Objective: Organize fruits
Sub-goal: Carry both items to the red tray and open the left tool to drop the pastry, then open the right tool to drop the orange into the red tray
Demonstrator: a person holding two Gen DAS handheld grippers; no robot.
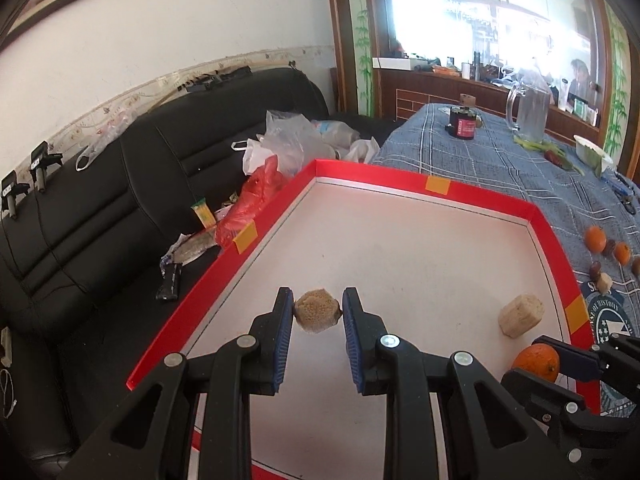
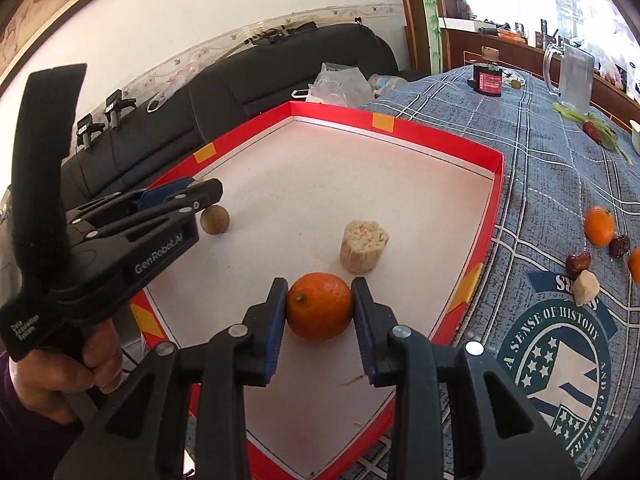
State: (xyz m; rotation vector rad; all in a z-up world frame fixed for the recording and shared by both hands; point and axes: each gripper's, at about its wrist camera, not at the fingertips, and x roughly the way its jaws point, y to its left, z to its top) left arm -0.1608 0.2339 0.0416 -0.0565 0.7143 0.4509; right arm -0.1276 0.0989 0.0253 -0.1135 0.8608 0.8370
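Left gripper [image 1: 318, 312] holds a brown rough chunk [image 1: 317, 311] between its blue pads, low over the near-left part of the red tray [image 1: 480, 190]. From the right wrist view that same piece looks like a round brown ball [image 2: 215, 219] just under the left gripper tips; can't tell if it is resting on the tray floor or lifted.

Right gripper [image 2: 319, 306] is closed on an orange [image 2: 319, 306], at the near-right part of the tray, bottom close to or touching the floor.

Risks:
- Orange is round and pinched only at its widest sides; if released it probably rolls, possibly into the pale ridged chunk [image 2: 363, 246] just beyond it.
- Brown chunk is gripped near the pad tips only, so a tilt could let it slip out.
- The two grippers work near each other in one tray; crossing paths could bump a held item loose.
- Tray wall is low on the right, so a rolling fruit might hop it onto the desk [image 2: 552, 168].

Around: more fruit still outside on the checked cloth, right of the tray: another orange [image 2: 599, 226], dark red dates [image 2: 578, 262], a small pale piece [image 2: 585, 288]. Far on the desk: glass jug [image 2: 570, 76], dark jar [image 2: 489, 78], green stems. Left of the tray a black sofa [image 1: 100, 208] with plastic bags [image 1: 288, 140]. Nothing blocks either gripper inside the tray.
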